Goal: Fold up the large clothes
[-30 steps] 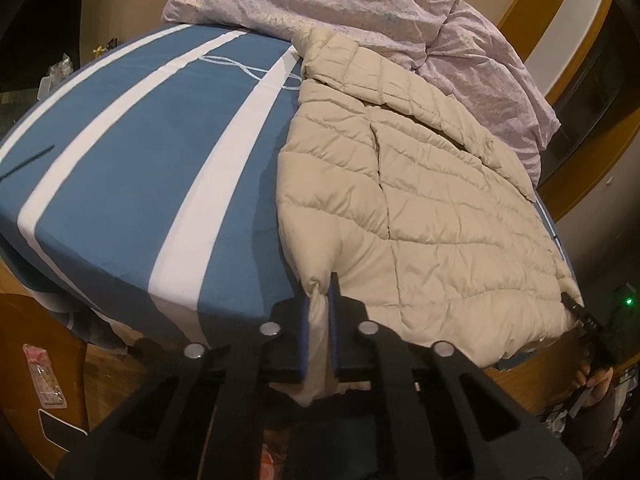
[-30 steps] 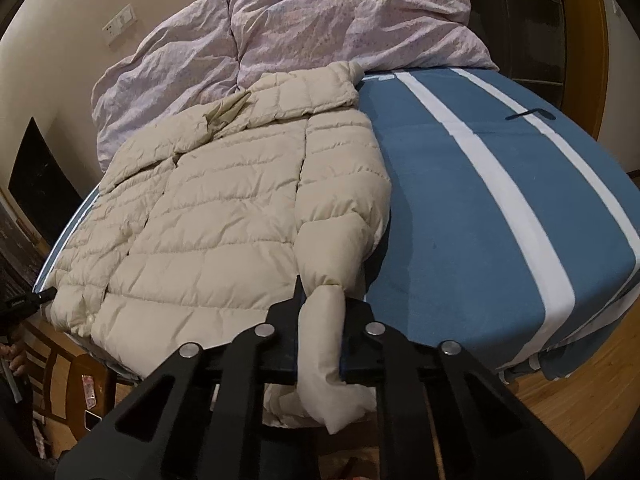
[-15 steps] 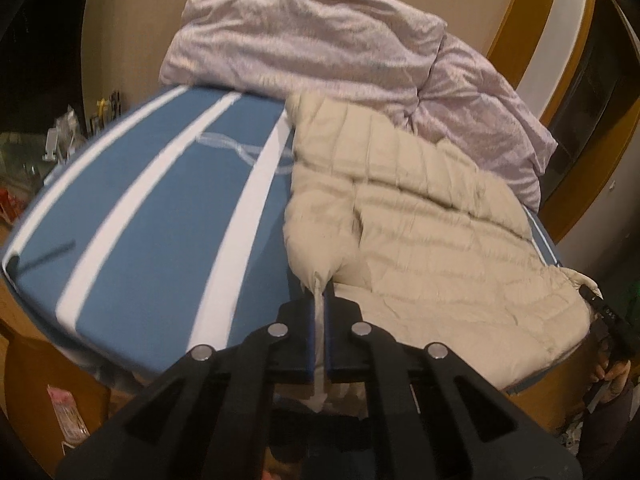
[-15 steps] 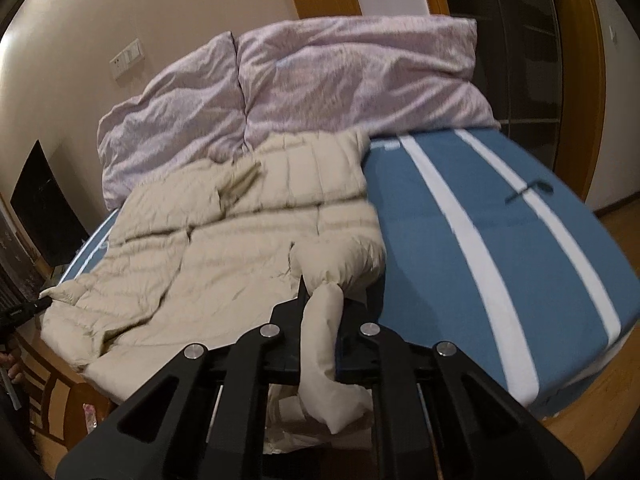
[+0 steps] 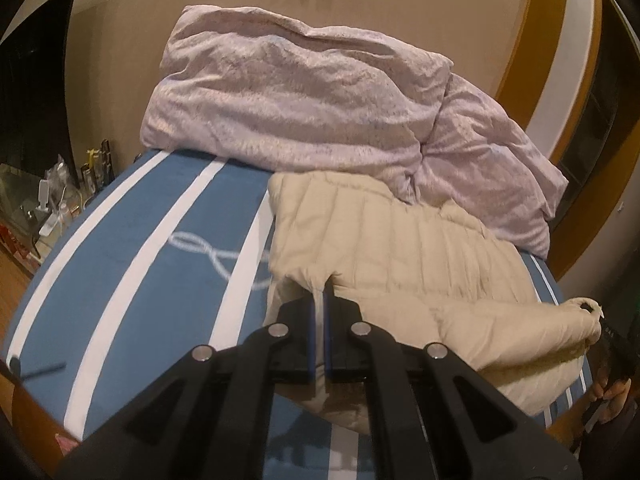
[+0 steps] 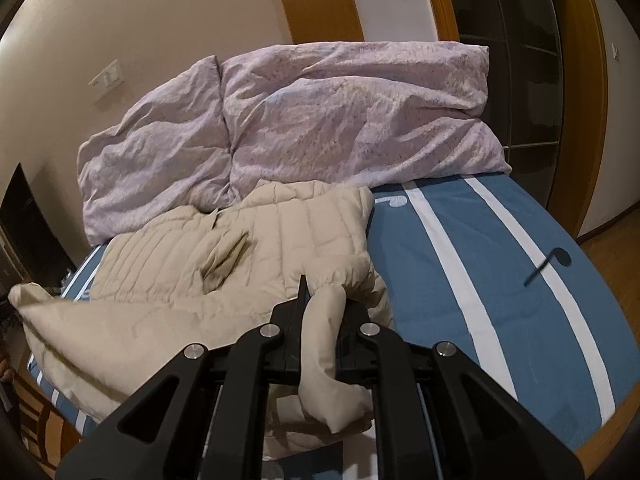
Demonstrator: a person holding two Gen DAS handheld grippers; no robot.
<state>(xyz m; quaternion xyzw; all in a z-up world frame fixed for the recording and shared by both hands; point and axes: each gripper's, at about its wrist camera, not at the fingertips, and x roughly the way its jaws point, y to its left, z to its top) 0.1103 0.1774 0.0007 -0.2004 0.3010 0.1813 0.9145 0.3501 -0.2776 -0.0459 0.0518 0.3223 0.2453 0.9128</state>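
Note:
A beige quilted puffer jacket (image 5: pixel 400 240) lies on the blue bed with white stripes (image 5: pixel 160 260), its collar toward the pillows. My left gripper (image 5: pixel 319 300) is shut on the jacket's hem corner and holds it above the mattress. In the right wrist view the jacket (image 6: pixel 240 248) is seen from its other side. There my right gripper (image 6: pixel 324 300) is shut on a thick fold of it, and the loose end hangs below the jaws. The lower part of the jacket is raised and sags between the two grips. The far lifted corner (image 5: pixel 580 312) shows at the right edge.
Crumpled lilac bedding (image 5: pixel 300 100) (image 6: pixel 340 112) is heaped at the head of the bed, against the jacket's collar. Small clutter (image 5: pixel 52 208) stands beside the bed on the left. A person's hand (image 5: pixel 612 396) shows at the right. A wooden door frame (image 6: pixel 580 80) rises behind the bed (image 6: pixel 500 260).
Both grippers have risen and moved toward the head of the bed. The jacket's hem has come up off the mattress edge with them, over its lower body.

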